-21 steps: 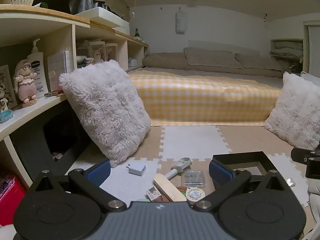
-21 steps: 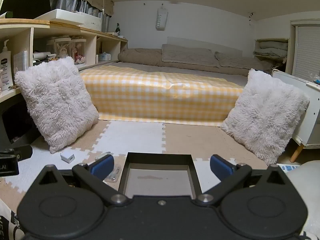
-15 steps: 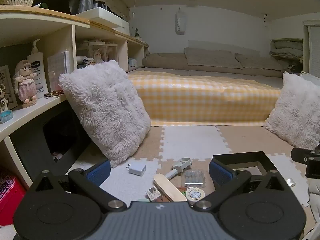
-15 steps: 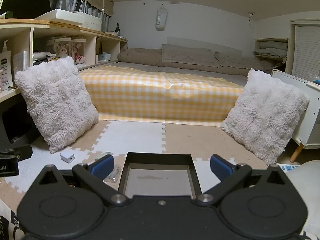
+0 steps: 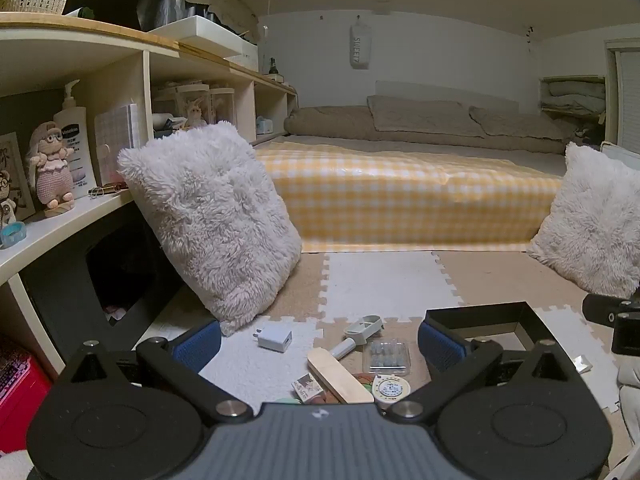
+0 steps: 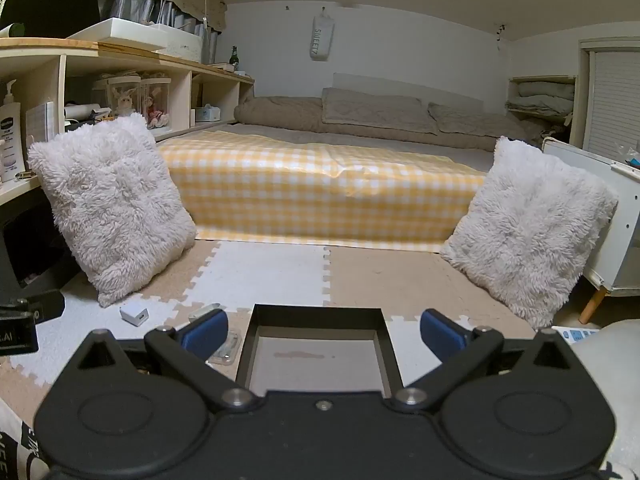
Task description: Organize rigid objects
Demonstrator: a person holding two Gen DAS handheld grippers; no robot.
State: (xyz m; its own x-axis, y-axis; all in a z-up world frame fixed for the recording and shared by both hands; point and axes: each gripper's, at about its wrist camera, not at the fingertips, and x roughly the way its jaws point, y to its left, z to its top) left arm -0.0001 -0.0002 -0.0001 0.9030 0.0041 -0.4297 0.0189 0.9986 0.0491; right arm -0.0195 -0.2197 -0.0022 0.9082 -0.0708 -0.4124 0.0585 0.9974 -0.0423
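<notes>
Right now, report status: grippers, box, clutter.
Left gripper open, right gripper open, both empty. Black box empty. White charger, wooden stick, clear case loose on mat.

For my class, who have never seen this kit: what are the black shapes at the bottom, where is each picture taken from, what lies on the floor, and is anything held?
Each black shape is a hand-held tool with two blue-tipped fingers; a camera sits on each, looking forward. The left tool hangs open over small items on the foam floor mat: a white charger, a wooden stick, a clear case, a tape measure. The right tool hangs open over an empty black tray. Neither holds anything.
</notes>
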